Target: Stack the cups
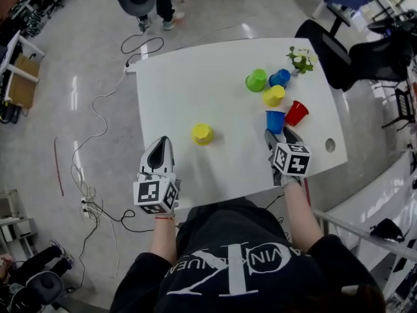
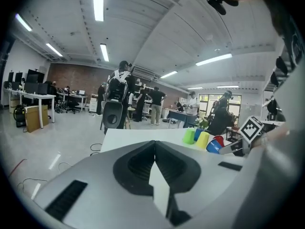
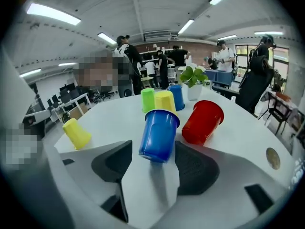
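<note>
Several plastic cups stand on the white table point(image 1: 195, 83). A green cup point(image 1: 257, 80), a blue cup point(image 1: 280, 77), a yellow cup point(image 1: 273, 96) and a red cup point(image 1: 296, 112) cluster at the far right. A lone yellow cup point(image 1: 202, 134) sits mid-table. My right gripper point(image 1: 277, 135) is open around a second blue cup point(image 3: 159, 135), which leans slightly between the jaws with a gap on its left side. The red cup point(image 3: 202, 123) tilts just right of it. My left gripper point(image 1: 163, 142) hovers at the table's near left, shut and empty, its tips meeting in the left gripper view point(image 2: 154, 144).
A small potted plant point(image 1: 301, 59) stands at the far right corner. A cable hole point(image 1: 330, 145) is in the table's right end. Black chairs point(image 1: 345, 57) stand right of the table, cables point(image 1: 98, 116) trail over the floor left, and a person point(image 1: 159, 2) stands beyond.
</note>
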The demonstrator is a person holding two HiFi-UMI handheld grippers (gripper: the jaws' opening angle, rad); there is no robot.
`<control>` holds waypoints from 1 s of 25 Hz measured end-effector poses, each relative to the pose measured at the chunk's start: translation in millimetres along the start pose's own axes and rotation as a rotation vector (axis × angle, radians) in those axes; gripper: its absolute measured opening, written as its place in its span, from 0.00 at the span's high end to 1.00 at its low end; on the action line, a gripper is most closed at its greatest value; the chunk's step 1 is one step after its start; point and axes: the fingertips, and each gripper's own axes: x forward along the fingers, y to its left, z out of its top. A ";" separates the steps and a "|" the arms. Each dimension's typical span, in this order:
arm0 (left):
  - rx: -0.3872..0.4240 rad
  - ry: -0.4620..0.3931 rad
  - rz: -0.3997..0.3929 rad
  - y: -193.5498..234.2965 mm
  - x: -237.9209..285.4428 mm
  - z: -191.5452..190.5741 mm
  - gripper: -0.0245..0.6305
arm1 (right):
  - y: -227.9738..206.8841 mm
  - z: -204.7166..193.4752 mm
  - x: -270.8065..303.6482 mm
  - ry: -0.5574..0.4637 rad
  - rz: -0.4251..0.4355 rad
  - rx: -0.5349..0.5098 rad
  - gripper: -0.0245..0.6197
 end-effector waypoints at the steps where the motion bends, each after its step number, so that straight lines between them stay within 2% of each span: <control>1: 0.002 0.003 -0.001 -0.1 0.1 -0.7 0.96 | 0.3 -1.6 3.2 0.008 0.003 -0.003 0.51; 5: -0.008 0.014 0.016 4.5 -2.9 -4.8 0.96 | -2.6 -5.2 12.2 0.033 -0.016 -0.037 0.54; 9: -0.013 0.021 0.039 11.3 -8.6 -8.5 0.96 | -2.1 0.1 11.1 0.015 -0.017 -0.056 0.57; 15: -0.024 0.018 0.049 11.4 -10.2 -12.0 0.96 | 16.5 19.6 5.3 -0.018 0.026 -0.223 0.58; 19: -0.020 0.015 0.045 8.3 -10.5 -11.4 0.96 | 46.5 33.4 1.1 -0.039 0.109 -0.380 0.58; 25: -0.025 0.005 0.069 13.1 -18.7 -11.0 0.96 | 109.6 30.3 -3.7 0.043 0.334 -0.623 0.59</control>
